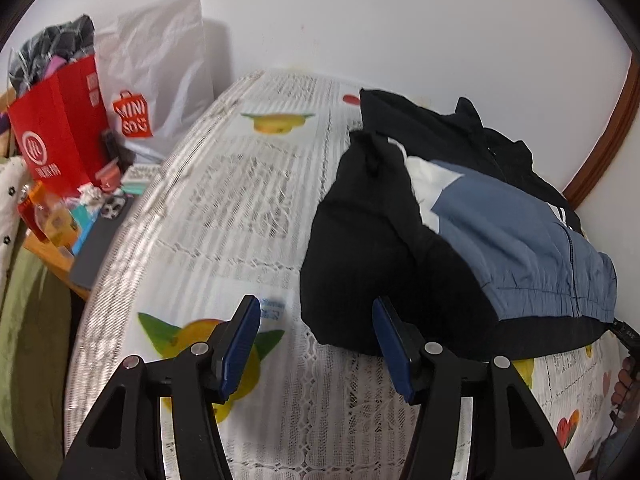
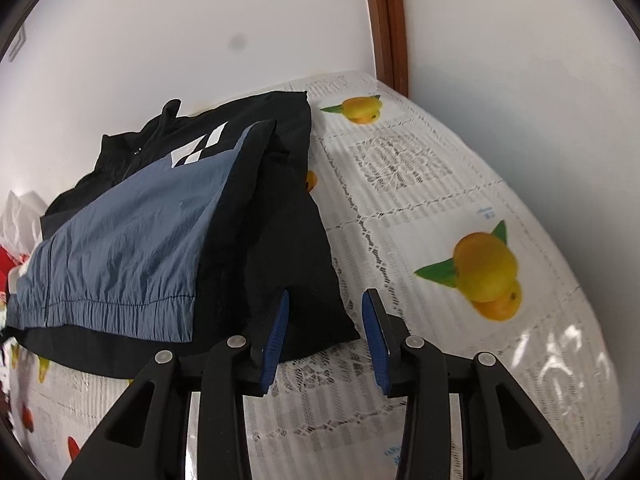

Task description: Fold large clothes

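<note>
Jacket [image 1: 460,240] lies on the bench [image 1: 224,208], both sleeves folded in. Left gripper [image 1: 316,344] and right gripper [image 2: 324,336] sit at its hem corners, fingers apart, holding nothing. Risk: slick fabric, so a shallow pinch grabs only the top layer and the sleeves unfold.

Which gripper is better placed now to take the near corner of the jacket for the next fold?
Probably the right gripper: its open jaws already straddle the jacket corner. The left gripper is open over the tablecloth.
</note>
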`<state>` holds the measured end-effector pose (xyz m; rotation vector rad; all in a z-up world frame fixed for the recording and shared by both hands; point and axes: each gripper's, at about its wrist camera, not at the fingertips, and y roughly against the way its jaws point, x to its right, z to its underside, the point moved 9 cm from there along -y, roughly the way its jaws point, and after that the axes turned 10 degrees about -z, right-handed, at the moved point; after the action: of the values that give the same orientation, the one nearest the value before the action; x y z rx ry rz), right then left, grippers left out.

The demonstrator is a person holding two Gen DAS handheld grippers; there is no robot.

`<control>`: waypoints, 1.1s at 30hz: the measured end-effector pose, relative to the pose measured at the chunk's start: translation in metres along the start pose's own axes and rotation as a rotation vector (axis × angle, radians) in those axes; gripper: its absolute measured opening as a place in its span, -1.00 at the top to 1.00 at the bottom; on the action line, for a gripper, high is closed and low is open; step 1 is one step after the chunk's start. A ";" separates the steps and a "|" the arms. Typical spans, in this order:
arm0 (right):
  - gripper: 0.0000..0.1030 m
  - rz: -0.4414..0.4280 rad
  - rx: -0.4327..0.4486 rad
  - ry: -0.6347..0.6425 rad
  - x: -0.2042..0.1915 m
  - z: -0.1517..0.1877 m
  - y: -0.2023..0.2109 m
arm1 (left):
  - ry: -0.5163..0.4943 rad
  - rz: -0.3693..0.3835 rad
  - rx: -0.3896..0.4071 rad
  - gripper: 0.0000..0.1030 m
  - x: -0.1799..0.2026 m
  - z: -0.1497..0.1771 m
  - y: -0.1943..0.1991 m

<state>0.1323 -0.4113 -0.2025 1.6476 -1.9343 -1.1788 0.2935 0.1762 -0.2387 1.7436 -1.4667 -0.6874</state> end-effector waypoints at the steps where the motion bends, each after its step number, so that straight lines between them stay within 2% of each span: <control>1: 0.26 -0.006 -0.007 -0.004 0.000 0.000 -0.003 | 0.002 0.016 -0.008 -0.08 0.002 0.001 -0.004; 5: 0.26 -0.002 -0.027 0.021 -0.004 0.001 -0.013 | 0.010 0.045 -0.007 -0.08 0.010 0.002 -0.011; 6: 0.26 0.006 -0.032 0.034 -0.005 0.001 -0.014 | 0.005 0.040 0.001 -0.02 0.012 0.001 -0.011; 7: 0.26 0.014 -0.037 0.045 -0.006 0.000 -0.014 | -0.002 0.038 0.009 0.18 0.015 0.000 -0.011; 9: 0.27 0.032 -0.049 0.064 -0.007 -0.001 -0.017 | -0.006 0.049 0.005 0.39 0.019 0.000 -0.011; 10: 0.32 0.037 -0.054 0.068 -0.007 -0.002 -0.017 | -0.001 0.042 0.002 0.53 0.019 0.000 -0.011; 11: 0.54 0.033 -0.060 0.071 -0.008 -0.002 -0.018 | 0.000 0.048 -0.002 0.59 0.020 0.000 -0.010; 13: 0.75 0.012 -0.070 0.074 -0.011 -0.002 -0.017 | 0.004 0.058 0.002 0.74 0.018 0.001 -0.006; 15: 0.84 0.036 -0.065 0.101 -0.015 -0.003 -0.013 | -0.006 0.056 0.012 0.81 0.018 0.004 0.001; 22: 0.88 0.027 -0.060 0.140 -0.023 0.008 0.010 | -0.027 0.048 0.011 0.83 0.003 0.027 0.028; 27: 0.88 -0.010 -0.064 0.128 -0.022 0.025 0.030 | -0.035 0.042 -0.006 0.82 -0.008 0.052 0.042; 33: 0.87 -0.008 -0.064 0.167 -0.020 0.047 0.051 | -0.045 0.036 -0.014 0.82 -0.013 0.076 0.055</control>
<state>0.0713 -0.3762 -0.1871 1.6655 -1.7713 -1.0580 0.1989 0.1698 -0.2390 1.6976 -1.5166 -0.7210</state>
